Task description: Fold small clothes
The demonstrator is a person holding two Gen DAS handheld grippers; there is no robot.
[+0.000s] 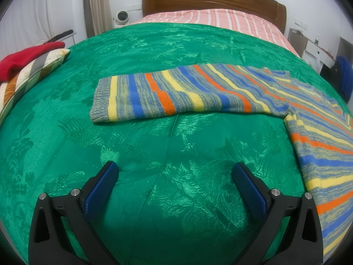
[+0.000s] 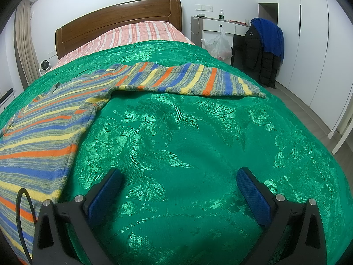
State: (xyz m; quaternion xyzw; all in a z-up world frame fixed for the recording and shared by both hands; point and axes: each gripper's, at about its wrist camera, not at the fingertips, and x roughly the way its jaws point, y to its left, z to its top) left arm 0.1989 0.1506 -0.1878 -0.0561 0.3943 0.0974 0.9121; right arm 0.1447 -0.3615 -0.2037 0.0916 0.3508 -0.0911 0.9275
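Observation:
A striped knit sweater in blue, yellow, orange and grey lies flat on the green bedspread [image 1: 154, 145]. In the left wrist view its left sleeve [image 1: 167, 95] stretches out ahead and its body [image 1: 326, 150] runs down the right edge. In the right wrist view its right sleeve [image 2: 189, 79] stretches out ahead and its body [image 2: 39, 132] lies at the left. My left gripper [image 1: 175, 172] is open and empty above bare bedspread, short of the sleeve. My right gripper [image 2: 179, 177] is open and empty above the bedspread [image 2: 187, 137], right of the sweater body.
A red garment [image 1: 28, 57] lies on a striped pillow [image 1: 33, 75] at the far left. The wooden headboard [image 1: 211, 0] and pink striped sheet [image 1: 211, 18] are at the back. A desk [image 2: 220, 25] and a chair with jackets [image 2: 264, 48] stand right of the bed.

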